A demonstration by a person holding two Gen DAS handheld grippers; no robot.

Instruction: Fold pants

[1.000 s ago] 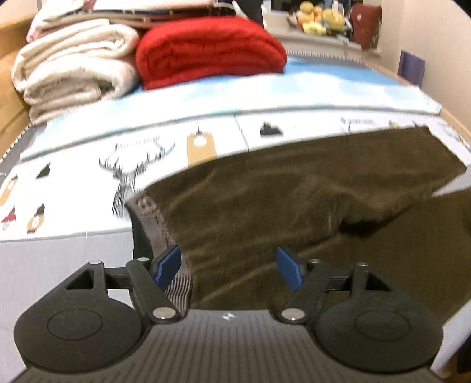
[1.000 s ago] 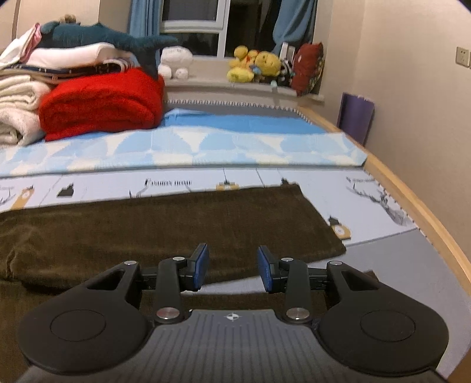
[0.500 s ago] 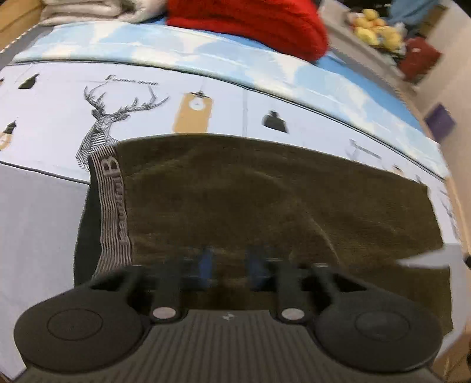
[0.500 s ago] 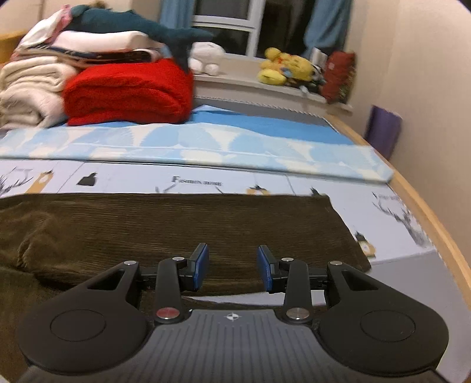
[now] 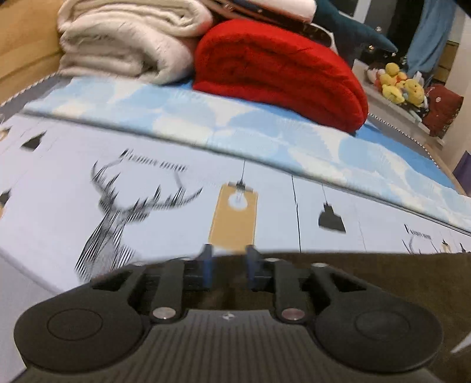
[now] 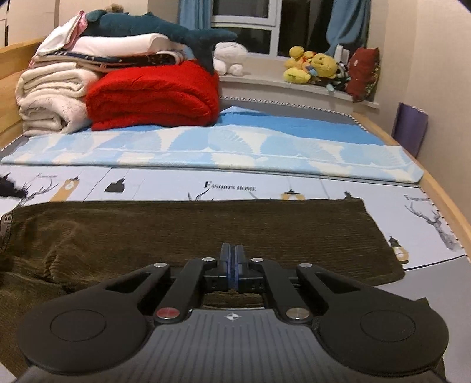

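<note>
Dark olive corduroy pants [image 6: 206, 232] lie flat across the printed bedsheet [image 6: 164, 185], one leg folded over the other, with the striped waistband [image 6: 6, 227] at the left edge. My right gripper [image 6: 232, 262] sits low over the top leg, its blue pads shut together; I see no cloth between them. In the left wrist view my left gripper [image 5: 229, 265] hovers at the far edge of the pants [image 5: 382, 282]. Its jaws are opening, and the gap between them shows only the fabric lying beneath. This view is blurred.
A folded red blanket [image 6: 153, 94] and cream blankets [image 6: 50, 94] are stacked at the bed's far left, with a plush shark [image 6: 153, 28] on top. A light blue mat [image 6: 235, 144] lies behind the pants. The wooden bed rim [image 6: 441, 200] runs along the right.
My right gripper's jaws have closed fully. My left gripper has moved forward over the pants to their far edge, its jaws narrowing and then parting again; the wrist has rolled.
</note>
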